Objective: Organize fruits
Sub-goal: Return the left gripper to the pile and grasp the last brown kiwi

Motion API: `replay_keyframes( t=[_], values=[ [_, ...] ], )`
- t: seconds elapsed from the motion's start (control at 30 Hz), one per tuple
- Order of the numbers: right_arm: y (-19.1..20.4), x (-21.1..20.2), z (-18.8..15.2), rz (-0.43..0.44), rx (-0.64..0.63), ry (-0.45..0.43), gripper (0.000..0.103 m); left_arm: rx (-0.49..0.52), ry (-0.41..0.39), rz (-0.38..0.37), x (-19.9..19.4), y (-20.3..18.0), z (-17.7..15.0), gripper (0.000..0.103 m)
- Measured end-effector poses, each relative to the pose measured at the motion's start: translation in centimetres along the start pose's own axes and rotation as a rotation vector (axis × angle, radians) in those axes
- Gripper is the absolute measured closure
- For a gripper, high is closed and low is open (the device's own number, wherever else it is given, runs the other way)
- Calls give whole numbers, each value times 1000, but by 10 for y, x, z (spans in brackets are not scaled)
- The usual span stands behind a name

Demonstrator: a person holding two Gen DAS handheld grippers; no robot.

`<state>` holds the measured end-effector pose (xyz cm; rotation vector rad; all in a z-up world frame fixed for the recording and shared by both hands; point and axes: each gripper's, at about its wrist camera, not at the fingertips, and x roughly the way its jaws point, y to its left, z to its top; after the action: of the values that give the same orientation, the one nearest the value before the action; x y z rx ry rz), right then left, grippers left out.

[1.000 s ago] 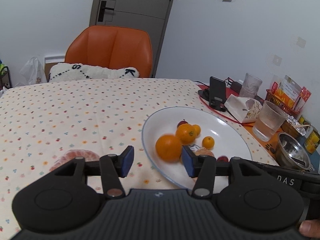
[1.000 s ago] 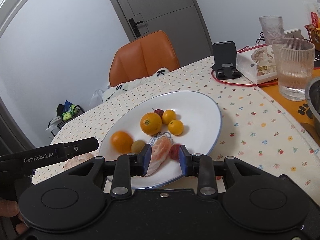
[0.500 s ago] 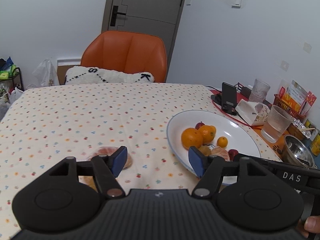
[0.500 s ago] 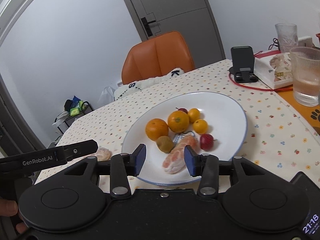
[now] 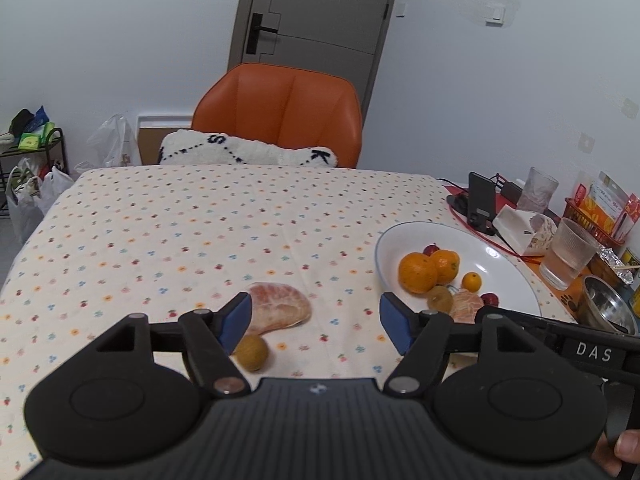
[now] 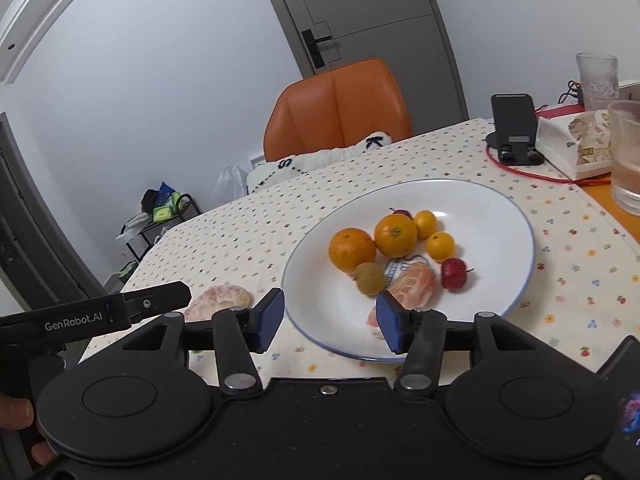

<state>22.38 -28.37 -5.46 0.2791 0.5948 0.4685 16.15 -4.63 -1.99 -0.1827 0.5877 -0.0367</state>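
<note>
**Two low wrist views facing the far chair**

The left wrist camera sits low over the surface (image 5: 168,232), looking along its tongs (image 5: 316,320) toward the orange chair (image 5: 280,116) at upper centre; the plate (image 5: 508,256) lies at right. The right wrist camera looks the same way from nearer the plate (image 6: 492,216), which fills its centre. Both views share plate, chair (image 6: 340,104) and door.

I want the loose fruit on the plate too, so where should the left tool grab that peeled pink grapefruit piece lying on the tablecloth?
Probably across the short width of the peeled pink grapefruit piece, from above: it lies flat, its long side running left to right, a small brown fruit close in front.
</note>
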Motion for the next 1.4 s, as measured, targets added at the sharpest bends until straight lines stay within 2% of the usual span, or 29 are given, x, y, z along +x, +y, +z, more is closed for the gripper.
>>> replay_keyframes(
  t=[0.43, 0.7, 0.83, 1.23, 1.27, 1.37, 1.4],
  values=[
    [22, 8, -9, 35, -26, 24, 46, -43, 26, 46, -7, 30, -15, 34],
    [29, 16, -12, 48, -39, 40, 46, -47, 37, 45, 4, 35, -22, 34],
    [33, 18, -13, 58, -53, 40, 46, -54, 42, 29, 11, 35, -24, 38],
    [50, 32, -11, 114, -91, 64, 46, -49, 81, 35, 38, 36, -30, 59],
    [51, 34, -11, 116, -92, 68, 46, -46, 79, 45, 40, 37, -31, 62],
    [54, 41, -12, 121, -96, 83, 46, -50, 83, 51, 43, 43, -32, 81],
    [55, 43, -12, 122, -97, 89, 46, -56, 86, 43, 42, 45, -32, 81]
  ],
)
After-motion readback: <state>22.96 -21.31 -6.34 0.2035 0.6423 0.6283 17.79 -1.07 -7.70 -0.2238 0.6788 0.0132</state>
